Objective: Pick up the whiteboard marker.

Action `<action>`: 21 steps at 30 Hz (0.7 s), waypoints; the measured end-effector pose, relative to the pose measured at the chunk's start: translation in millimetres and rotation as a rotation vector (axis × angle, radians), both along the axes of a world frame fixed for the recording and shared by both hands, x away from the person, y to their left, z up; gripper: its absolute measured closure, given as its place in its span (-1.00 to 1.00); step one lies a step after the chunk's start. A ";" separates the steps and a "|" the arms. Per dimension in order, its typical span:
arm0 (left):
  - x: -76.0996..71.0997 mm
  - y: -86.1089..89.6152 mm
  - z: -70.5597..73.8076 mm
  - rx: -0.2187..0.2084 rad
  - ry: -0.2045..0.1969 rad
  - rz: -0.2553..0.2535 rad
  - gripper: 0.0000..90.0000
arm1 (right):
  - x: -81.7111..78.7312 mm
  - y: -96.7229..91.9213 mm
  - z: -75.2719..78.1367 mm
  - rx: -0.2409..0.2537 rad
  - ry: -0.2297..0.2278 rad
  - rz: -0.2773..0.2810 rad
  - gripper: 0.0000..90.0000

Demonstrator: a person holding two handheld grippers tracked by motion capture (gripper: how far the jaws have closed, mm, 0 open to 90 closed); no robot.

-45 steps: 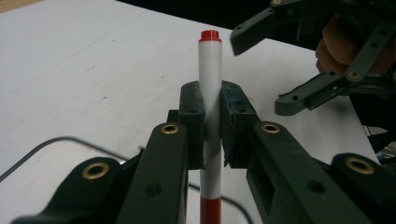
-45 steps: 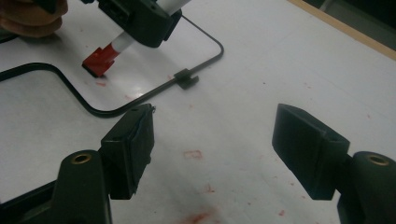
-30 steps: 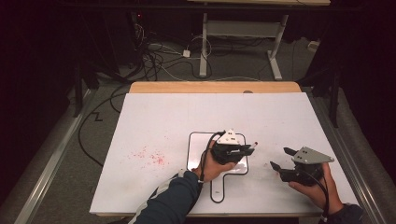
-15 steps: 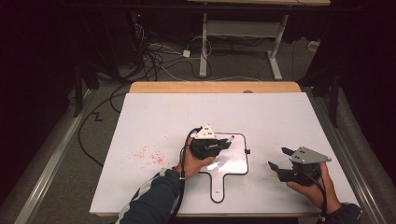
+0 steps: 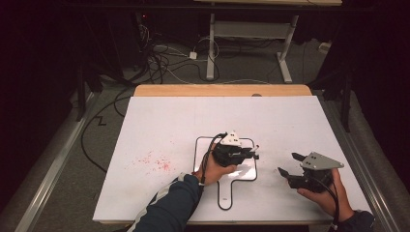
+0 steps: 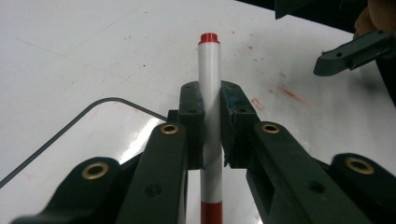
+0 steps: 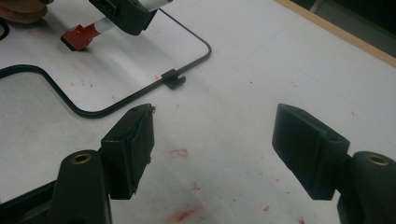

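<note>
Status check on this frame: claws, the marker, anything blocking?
Left claw shut on red-capped marker, over small whiteboard. Right claw open, empty, off to the side. Nothing in the way.

Black grippers (image 5: 256, 155) – brass-ringed jaws, grey three-cornered top plates, black cables – dark blue sleeves (image 5: 171, 205).

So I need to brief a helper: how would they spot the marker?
Start at the white table, then find the small black-rimmed whiteboard near its front edge. Above it the left gripper clamps the marker: a white barrel with red ends, the sole pen-shaped thing there.
</note>
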State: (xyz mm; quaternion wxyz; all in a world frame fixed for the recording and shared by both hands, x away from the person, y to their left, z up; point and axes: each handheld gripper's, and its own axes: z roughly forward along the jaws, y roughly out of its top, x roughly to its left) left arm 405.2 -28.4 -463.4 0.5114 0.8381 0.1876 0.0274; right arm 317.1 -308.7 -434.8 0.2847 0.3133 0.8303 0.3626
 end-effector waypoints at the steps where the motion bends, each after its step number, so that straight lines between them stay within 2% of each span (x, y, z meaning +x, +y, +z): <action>1: 0.5 1.1 0.6 0.007 -0.006 0.002 0.75 | -0.3 -0.3 0.3 -0.001 0.001 -0.003 -0.31; 4: 1.9 7.3 1.8 0.006 0.004 0.020 0.75 | -0.7 -0.5 0.2 0.000 0.003 -0.002 -0.31; 11: -7.9 24.2 9.2 -0.013 -0.024 0.028 0.75 | -0.3 5.1 -2.0 -0.005 0.007 0.017 -0.30; 17: -14.6 39.1 12.7 -0.032 -0.038 0.046 0.75 | 3.1 9.8 -3.9 0.015 0.026 0.020 -0.30; 21: -18.4 44.1 18.4 -0.046 -0.061 0.042 0.75 | 6.5 14.2 -6.3 0.022 0.042 0.031 -0.28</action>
